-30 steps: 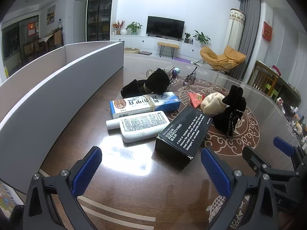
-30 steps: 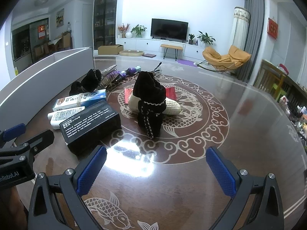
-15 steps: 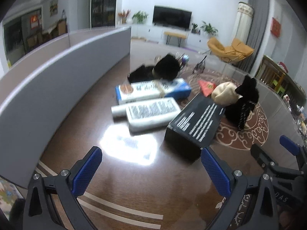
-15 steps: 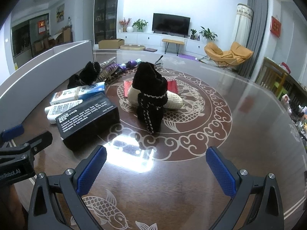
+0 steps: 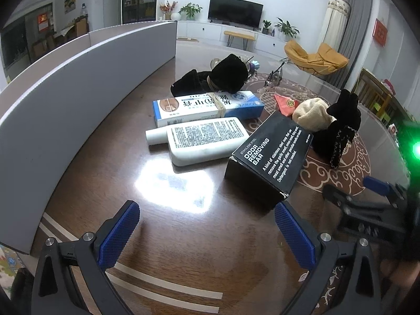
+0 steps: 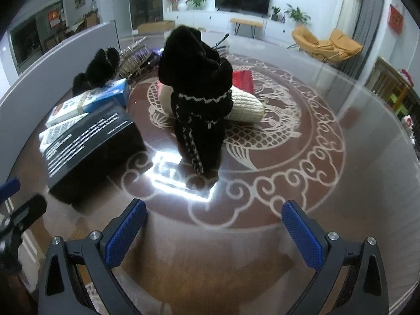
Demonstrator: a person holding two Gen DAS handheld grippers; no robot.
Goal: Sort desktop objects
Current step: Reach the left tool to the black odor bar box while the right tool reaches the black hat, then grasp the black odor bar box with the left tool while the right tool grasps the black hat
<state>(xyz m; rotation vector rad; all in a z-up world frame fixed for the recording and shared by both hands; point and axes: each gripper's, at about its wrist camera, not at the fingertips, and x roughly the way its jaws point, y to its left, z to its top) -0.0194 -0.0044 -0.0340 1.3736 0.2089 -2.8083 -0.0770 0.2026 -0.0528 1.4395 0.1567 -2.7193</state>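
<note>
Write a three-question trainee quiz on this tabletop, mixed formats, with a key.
1. True or false: the left tongs are shut on the white bottle.
2. Which item lies nearest the right tongs? A) black knitted item B) red packet C) blue-and-white box
3. Fill in: the black box reads "ODOR ___ BAR".

Key: 1 false, both tongs are open and empty; 2 A; 3 REMOVING.

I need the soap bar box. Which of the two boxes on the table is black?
The black box printed "ODOR REMOVING BAR", lying nearest the left gripper. The other, the blue and white box, lies behind the white bottle.
</note>
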